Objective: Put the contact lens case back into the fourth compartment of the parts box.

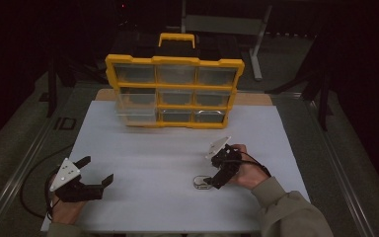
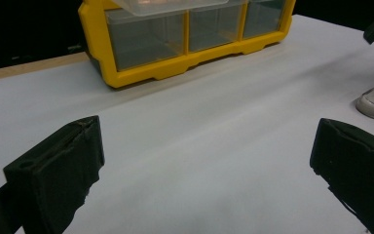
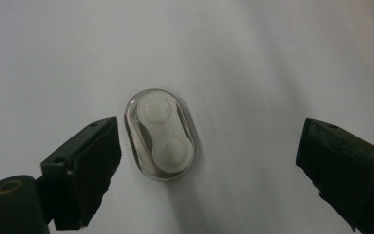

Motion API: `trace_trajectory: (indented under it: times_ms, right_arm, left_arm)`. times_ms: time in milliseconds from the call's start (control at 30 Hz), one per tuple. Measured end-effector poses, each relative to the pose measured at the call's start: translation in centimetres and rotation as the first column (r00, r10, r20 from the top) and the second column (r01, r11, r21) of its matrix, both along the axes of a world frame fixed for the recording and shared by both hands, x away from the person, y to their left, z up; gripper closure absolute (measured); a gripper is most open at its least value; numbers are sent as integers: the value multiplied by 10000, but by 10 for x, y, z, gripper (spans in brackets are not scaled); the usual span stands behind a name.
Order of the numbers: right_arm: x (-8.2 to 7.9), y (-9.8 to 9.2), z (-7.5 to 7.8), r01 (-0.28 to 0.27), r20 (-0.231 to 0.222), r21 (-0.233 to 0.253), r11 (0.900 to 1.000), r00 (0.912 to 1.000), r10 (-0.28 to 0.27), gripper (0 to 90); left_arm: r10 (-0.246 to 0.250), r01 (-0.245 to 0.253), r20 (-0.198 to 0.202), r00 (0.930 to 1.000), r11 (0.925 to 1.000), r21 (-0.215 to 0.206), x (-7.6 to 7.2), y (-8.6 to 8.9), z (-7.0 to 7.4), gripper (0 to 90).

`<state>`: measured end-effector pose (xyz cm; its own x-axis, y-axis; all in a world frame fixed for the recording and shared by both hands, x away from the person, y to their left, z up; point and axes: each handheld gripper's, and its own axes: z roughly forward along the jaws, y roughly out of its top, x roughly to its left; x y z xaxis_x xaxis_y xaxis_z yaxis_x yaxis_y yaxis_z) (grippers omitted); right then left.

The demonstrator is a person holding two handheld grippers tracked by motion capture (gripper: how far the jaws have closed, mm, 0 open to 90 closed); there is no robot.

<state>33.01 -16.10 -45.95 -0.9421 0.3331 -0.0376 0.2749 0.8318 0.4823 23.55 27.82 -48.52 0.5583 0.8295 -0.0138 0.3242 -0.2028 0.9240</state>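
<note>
Right claw (image 3: 209, 161) wide open, empty, poised over small clear oval case (image 3: 159, 134) on surface (image 3: 253, 58); case sits between jaws, nearer one jaw, long axis across the gap.

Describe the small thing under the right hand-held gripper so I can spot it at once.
On the white table sheet, in front of the yellow plastic drawer organiser, the right hand-held gripper hangs open. Between its jaws lies a small clear oval case holding two round white cups.
</note>
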Motion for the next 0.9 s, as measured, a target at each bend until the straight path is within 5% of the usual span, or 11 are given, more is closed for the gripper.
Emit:
trace_trajectory:
  times_ms: [467,900]
  right_arm:
    - [1,14,-20,-1314,-940,-555,9898,9876,1258,210]
    - [-1,23,-35,-1877,-1424,-1098,9761,9748,1714,366]
  left_arm:
    - [-26,26,-37,10000,10000,29,0,-1,-1,0]
    - [-52,52,-75,10000,10000,41,1,-1,-2,0]
